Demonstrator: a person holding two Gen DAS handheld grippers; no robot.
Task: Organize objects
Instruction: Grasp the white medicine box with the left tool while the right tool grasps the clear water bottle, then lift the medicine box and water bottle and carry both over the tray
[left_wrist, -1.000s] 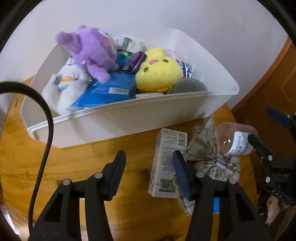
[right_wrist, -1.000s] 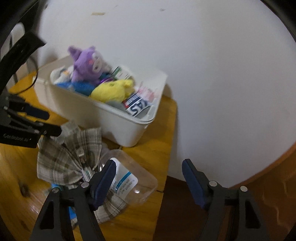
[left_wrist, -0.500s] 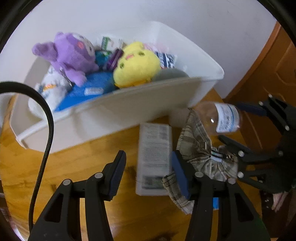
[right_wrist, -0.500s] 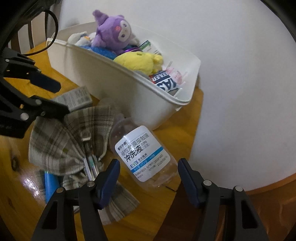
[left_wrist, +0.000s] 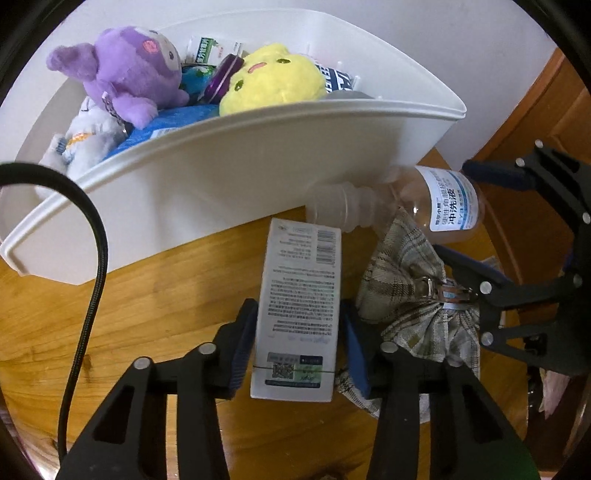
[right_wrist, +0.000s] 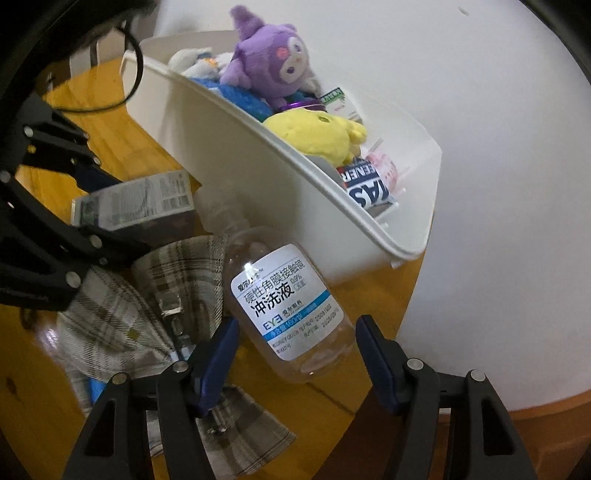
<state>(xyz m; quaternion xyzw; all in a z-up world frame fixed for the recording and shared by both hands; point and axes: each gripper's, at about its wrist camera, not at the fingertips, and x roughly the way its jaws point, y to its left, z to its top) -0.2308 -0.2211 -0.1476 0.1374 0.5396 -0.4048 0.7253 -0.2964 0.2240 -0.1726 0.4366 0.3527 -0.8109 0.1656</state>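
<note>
Here we hold two hand-held grippers over a wooden counter (left_wrist: 110, 314). Left hand-held gripper (left_wrist: 297, 341) has its pads on both sides of a white box (left_wrist: 299, 306) lying flat; whether it's squeezing yet we can't tell. Right hand-held gripper (right_wrist: 295, 354) is open, straddling the base of a clear bottle (right_wrist: 288, 306) lying beside a plaid cloth (right_wrist: 147, 306). Behind both sits a white bin (left_wrist: 229, 177) w/ plush toys. Likely step: picking up box & bottle. Next we'd close, lift, and carry both over the bin's rim.
</note>
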